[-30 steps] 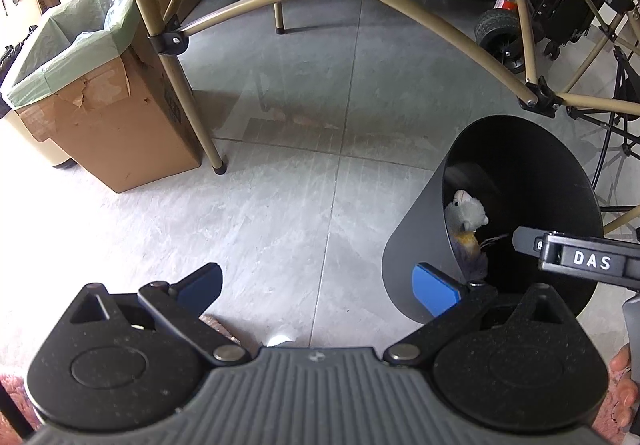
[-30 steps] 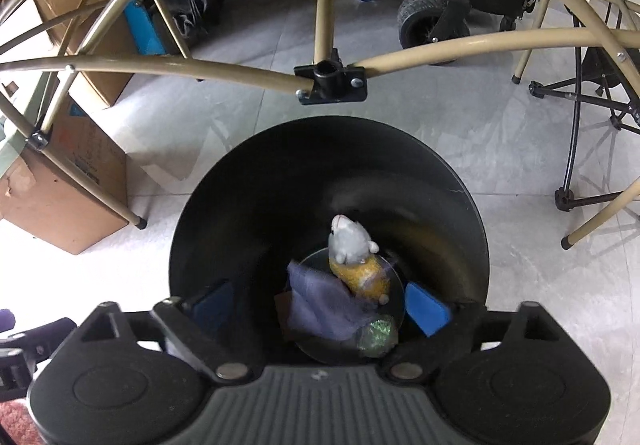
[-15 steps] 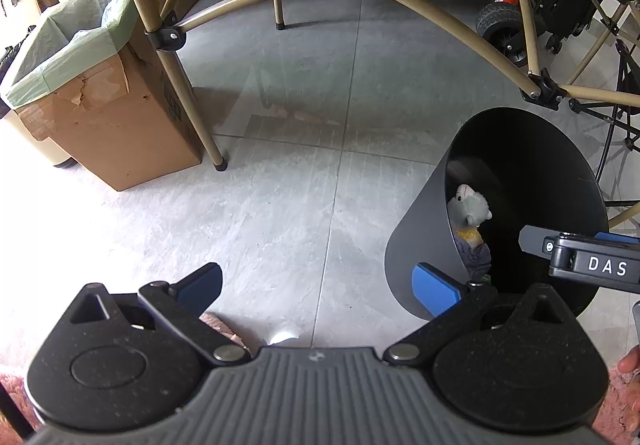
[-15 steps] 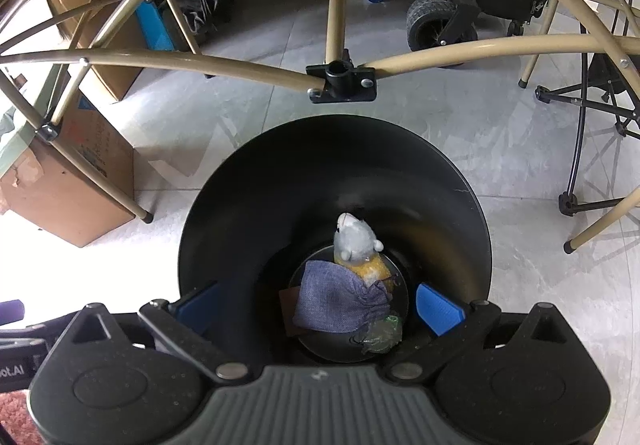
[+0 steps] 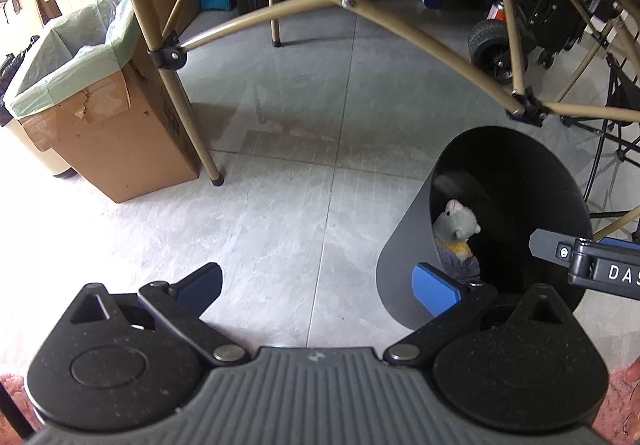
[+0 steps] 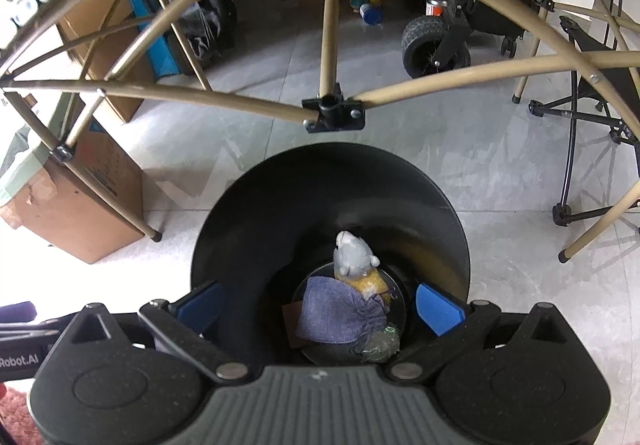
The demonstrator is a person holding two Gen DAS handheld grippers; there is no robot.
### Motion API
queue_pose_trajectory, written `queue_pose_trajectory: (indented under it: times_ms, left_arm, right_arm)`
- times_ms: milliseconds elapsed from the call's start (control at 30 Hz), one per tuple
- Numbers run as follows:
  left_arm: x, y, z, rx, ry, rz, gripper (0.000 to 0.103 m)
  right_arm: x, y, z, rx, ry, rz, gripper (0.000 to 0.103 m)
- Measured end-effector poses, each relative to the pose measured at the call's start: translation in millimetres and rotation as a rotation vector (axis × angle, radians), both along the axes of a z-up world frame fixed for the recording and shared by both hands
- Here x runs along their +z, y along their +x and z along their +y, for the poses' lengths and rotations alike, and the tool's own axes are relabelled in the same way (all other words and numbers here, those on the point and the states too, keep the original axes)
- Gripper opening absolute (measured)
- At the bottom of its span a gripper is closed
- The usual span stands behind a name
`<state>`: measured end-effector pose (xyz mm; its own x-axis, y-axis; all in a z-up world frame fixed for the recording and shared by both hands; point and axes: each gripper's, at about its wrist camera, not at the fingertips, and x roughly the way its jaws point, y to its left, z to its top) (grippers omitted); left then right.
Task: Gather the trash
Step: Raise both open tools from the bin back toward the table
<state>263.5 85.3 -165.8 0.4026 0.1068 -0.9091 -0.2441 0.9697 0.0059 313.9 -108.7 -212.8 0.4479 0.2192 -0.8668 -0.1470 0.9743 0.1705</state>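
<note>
Grey tile floor (image 5: 280, 205) under both claws. Right claw (image 6: 320, 305) spread wide, gripping nothing, hanging right over the mouth of the black bin (image 6: 256, 213). Bin holds the trash: blue-grey cloth pouch (image 6: 336, 313) on the bottom, grey and yellow plush toy (image 6: 356, 261) leaning behind it and touching it, crumpled greenish wrapper (image 6: 380, 341) beside the pouch. Left claw (image 5: 316, 289) also spread wide, empty, over bare floor left of the bin (image 5: 404, 269). Farther out: tan folding frame (image 5: 352, 5), cardboard box (image 5: 112, 133) with green liner, black wheel (image 6: 432, 45).
</note>
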Motion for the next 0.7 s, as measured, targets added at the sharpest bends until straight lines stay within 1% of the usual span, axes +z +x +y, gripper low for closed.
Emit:
queue_pose_trajectory:
  times_ms: [167,333,400,700]
  left_arm:
    - [14,-8,-2,-0.004,0.000,-0.053,0.103]
    - [36,-17,-3,0.012,-0.003,-0.129,0.103]
    - [47,-22,-3,0.022,-0.015,-0.160,0.103]
    - [100,-32,-7,0.043,-0.024,-0.313,0.103]
  right_arm:
    - [19,-11,-8,-0.002,0.022,-0.057,0.103]
    - [42,-24,-18,-0.014,0.056,-0.122,0.103]
    - [54,-29,-22,-0.011,0.068,-0.149,0.103]
    - [122,-53,-46,-0.022,0.129,-0.348,0.103]
